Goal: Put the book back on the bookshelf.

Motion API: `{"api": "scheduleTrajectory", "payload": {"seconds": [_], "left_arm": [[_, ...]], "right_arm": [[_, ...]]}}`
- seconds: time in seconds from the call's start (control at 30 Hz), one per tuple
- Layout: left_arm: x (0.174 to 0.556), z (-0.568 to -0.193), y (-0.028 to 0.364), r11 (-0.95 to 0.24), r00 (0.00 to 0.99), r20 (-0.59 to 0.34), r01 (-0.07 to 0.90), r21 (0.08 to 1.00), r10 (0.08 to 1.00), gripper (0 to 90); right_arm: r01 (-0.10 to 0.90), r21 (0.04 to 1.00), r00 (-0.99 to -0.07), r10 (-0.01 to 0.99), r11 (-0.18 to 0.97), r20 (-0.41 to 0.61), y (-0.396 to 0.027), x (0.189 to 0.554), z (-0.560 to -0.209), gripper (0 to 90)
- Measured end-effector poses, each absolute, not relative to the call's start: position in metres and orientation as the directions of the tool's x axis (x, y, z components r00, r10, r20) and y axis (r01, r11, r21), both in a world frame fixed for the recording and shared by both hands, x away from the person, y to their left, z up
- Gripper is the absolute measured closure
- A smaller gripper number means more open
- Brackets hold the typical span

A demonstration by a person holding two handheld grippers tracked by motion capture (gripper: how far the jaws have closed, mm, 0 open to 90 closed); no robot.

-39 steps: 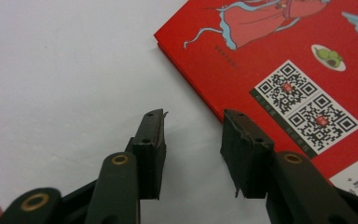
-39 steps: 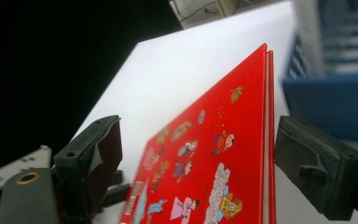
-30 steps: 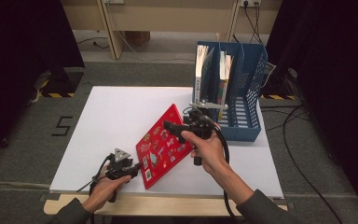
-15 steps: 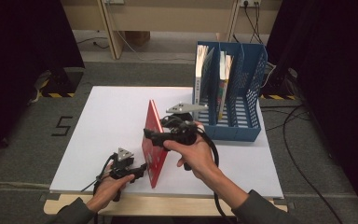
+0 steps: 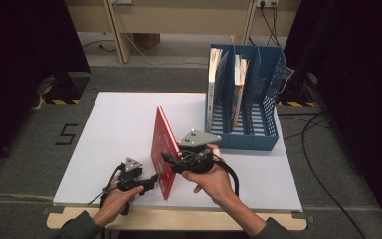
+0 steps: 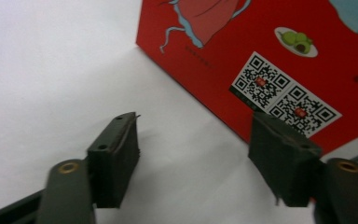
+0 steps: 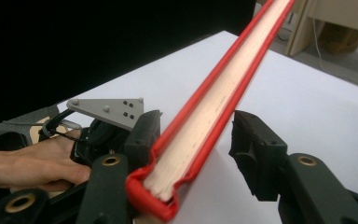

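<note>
A thin red book (image 5: pixel 163 149) stands on its edge on the white table (image 5: pixel 114 129), its cover with QR codes (image 6: pixel 284 93) facing left. My left gripper (image 5: pixel 149 181) sits low by the book's near bottom corner. Its jaws have just been opening and nothing lies between them (image 6: pixel 196 163); the book is just past the right jaw. My right gripper (image 5: pixel 168 160) straddles the book's top edge (image 7: pixel 214 102) from the right. Its jaws have just been closing with the book between them; one pad (image 7: pixel 142 133) is at the cover, the other pad (image 7: pixel 256 149) stands apart.
A blue file rack (image 5: pixel 268 99) stands at the table's far right with two books (image 5: pixel 218 74) upright in its slots. The table's near edge (image 5: pixel 179 205) runs just below both hands. Cables lie on the grey floor at the right.
The book has swung from a leaning tilt to standing upright. My left gripper has let go of its lower corner and opened. My right gripper has moved nearer along the top edge and narrowed.
</note>
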State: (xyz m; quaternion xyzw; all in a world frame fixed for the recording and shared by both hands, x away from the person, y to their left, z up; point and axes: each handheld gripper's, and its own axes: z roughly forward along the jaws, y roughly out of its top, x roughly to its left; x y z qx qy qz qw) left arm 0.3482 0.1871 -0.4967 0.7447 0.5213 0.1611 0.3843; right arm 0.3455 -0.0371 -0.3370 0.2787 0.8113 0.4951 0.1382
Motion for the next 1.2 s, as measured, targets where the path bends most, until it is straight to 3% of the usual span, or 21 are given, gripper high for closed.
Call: {"api": "scheduleTrajectory", "payload": {"seconds": [0.03, 0.1, 0.33, 0.5, 0.83, 0.9, 1.07, 1.2], "left_arm": [[0.348, -0.497, 0.185, -0.173, 0.409, -0.151, 0.653, 0.738, 0.900, 17.5], [0.349, -0.497, 0.183, -0.182, 0.414, -0.142, 0.649, 0.739, 0.899, 16.5], [0.358, -0.496, 0.202, -0.128, 0.354, -0.158, 0.662, 0.739, 0.922, 17.3], [0.365, -0.497, 0.217, -0.117, 0.324, -0.140, 0.659, 0.743, 0.936, 17.2], [0.369, -0.497, 0.225, -0.125, 0.321, -0.126, 0.657, 0.744, 0.939, 17.1], [0.369, -0.497, 0.226, -0.128, 0.326, -0.127, 0.657, 0.743, 0.937, 17.1], [0.370, -0.497, 0.229, -0.115, 0.316, -0.137, 0.662, 0.741, 0.939, 17.0], [0.371, -0.497, 0.231, -0.104, 0.308, -0.143, 0.662, 0.742, 0.940, 17.0]], "right_arm": [[0.278, 0.889, -0.809, 0.587, 0.364, 0.013, -0.038, 0.349, -0.336, 65.7], [0.218, 0.896, -0.822, 0.568, 0.386, -0.045, -0.042, 0.359, -0.330, 73.7], [0.265, 0.922, -0.838, 0.540, 0.282, 0.076, -0.054, 0.383, -0.338, 69.6], [0.287, 0.928, -0.839, 0.530, 0.238, 0.124, -0.058, 0.381, -0.352, 64.6], [0.340, 0.925, -0.817, 0.540, 0.169, 0.202, -0.057, 0.385, -0.365, 36.9], [0.364, 0.918, -0.803, 0.551, 0.156, 0.225, -0.057, 0.386, -0.366, 41.3], [0.346, 0.924, -0.813, 0.543, 0.162, 0.210, -0.058, 0.387, -0.373, 62.8], [0.318, 0.932, -0.814, 0.554, 0.175, 0.174, -0.054, 0.385, -0.376, 71.0]]}}
